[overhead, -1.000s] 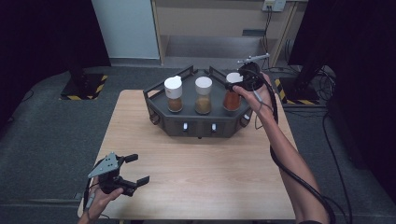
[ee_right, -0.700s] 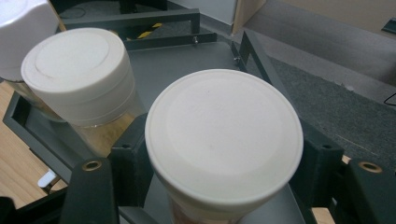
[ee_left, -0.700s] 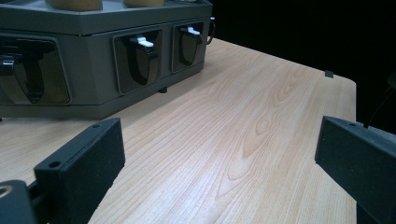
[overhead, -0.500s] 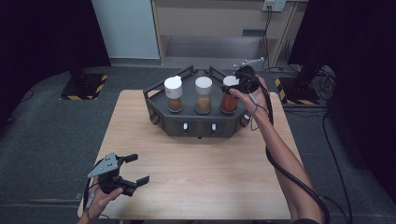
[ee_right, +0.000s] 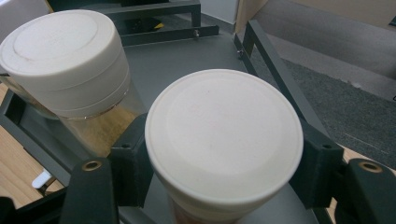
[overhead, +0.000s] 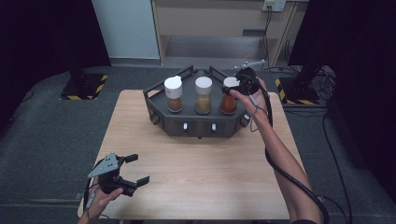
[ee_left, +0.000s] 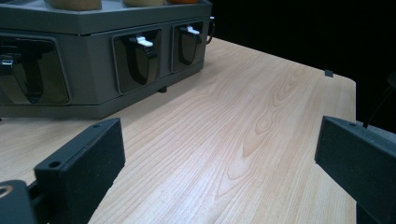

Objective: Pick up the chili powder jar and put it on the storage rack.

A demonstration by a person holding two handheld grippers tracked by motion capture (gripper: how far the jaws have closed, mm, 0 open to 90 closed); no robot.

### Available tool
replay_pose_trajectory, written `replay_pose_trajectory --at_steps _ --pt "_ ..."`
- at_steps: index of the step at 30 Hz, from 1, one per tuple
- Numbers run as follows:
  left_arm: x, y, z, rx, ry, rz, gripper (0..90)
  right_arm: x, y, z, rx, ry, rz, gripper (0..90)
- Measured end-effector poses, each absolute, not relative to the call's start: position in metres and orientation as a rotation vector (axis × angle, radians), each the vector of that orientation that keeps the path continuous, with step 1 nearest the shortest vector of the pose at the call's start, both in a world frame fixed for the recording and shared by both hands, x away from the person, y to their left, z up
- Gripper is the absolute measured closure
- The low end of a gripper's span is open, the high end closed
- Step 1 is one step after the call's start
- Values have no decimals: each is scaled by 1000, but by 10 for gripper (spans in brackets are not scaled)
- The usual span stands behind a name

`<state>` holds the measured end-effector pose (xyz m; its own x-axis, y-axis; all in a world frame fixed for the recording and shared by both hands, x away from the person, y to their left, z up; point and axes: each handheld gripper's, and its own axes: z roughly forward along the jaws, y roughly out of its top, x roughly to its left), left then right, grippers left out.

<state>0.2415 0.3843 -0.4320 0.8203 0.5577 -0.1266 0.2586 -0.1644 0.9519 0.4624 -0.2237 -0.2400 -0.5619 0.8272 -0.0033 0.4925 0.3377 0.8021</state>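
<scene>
I see the dark grey angular metal rack (overhead: 196,123) at the wooden table's (overhead: 201,168) far edge | three white-capped spice jars in it | my right gripper (overhead: 232,88) at the red-filled jar (overhead: 229,96) | left gripper (overhead: 136,169) spread wide near the front-left corner.

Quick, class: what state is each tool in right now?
Left tool: open, holding nothing, above the table.
Right tool: jaws around the red jar; grip cannot be told.

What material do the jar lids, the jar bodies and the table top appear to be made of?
Jar lids: probably matte white plastic, smooth with a moulded ring. Jar bodies: clear glass or plastic; the powder shows through. Table top: pale wood or wood-look laminate, with visible grain.
</scene>
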Motion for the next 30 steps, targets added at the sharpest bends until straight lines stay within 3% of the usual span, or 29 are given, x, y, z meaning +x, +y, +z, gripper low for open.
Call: replay_pose_trajectory --at_steps 7,13,30 --pt "242 384 -432 1757 630 296 8 460 -227 -243 1154 2192 1115 327" --pt "241 384 -432 1757 629 298 8 457 -235 -240 1145 2176 1172 147" --pt "242 383 -431 1763 627 296 7 417 -254 -195 968 2172 1265 120"
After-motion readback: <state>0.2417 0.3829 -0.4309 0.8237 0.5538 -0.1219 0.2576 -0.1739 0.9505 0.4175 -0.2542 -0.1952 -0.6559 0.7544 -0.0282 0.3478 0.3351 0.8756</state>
